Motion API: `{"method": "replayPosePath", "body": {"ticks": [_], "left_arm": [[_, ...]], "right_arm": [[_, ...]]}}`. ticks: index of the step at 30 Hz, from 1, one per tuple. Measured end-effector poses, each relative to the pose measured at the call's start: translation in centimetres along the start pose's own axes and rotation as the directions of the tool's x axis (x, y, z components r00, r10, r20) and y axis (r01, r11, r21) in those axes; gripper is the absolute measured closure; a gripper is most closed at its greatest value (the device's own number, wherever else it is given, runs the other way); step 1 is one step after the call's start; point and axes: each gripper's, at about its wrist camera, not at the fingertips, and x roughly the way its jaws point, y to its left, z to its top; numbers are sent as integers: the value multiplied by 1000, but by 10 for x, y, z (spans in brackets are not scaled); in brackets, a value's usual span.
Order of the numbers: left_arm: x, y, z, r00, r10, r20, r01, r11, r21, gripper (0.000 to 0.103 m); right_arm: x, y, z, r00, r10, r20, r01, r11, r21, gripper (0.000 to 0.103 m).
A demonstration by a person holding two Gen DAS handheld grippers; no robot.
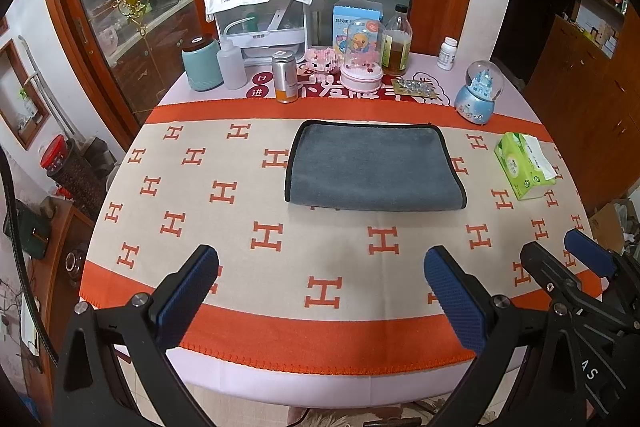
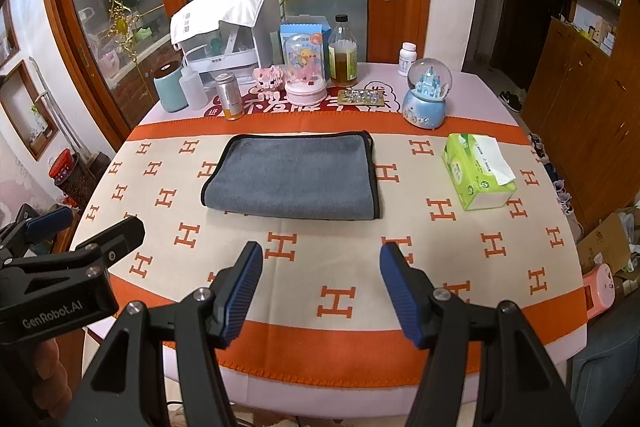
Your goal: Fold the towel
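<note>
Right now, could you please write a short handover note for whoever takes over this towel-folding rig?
Left claw: open, empty, hovering over the near edge of the table.
Right claw: open, empty, beside it, also short of the towel.
Grey towel: lies flat mid-table on the orange-and-cream H-pattern cloth, apparently already doubled, fold on the near side, black-trimmed edges at the far side and right.
Green tissue pack sits to its right, apart.
Left: judging by the lie, possibly one more fold; nothing is gripped yet.
</note>
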Motion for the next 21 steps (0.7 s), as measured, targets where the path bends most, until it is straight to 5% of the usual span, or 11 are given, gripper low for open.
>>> {"method": "replayPosePath", "body": {"ticks": [21], "left_arm": [[2, -1, -3, 1000, 2, -3, -2, 1000, -2, 1]], "right_arm": [[1, 0, -1, 1000, 3, -1, -3, 1000, 6, 42]]}}
